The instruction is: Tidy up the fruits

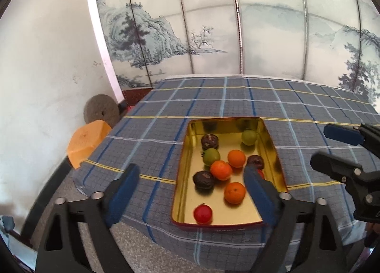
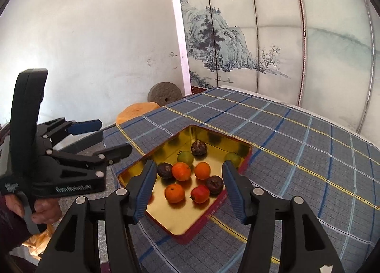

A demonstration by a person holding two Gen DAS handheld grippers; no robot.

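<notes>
Painted folding screen [image 1: 213,23], plaid tablecloth [image 1: 237,101], gold fruit tin [image 1: 185,177], left claw [image 1: 192,192] and right claw [image 2: 187,187] gaping, empty.

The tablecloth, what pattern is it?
Grey-blue plaid tablecloth with blue, pale and yellow lines; the right wrist view shows it best.

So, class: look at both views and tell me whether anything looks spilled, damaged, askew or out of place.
Nothing stands out. All the fruits lie inside the gold-lined rectangular tin tray: orange mandarins, green fruits, dark brown wrinkled fruits and a shiny red fruit. None has spilled onto the blue checked tablecloth. Both hand-held grippers hover open, empty.
</notes>
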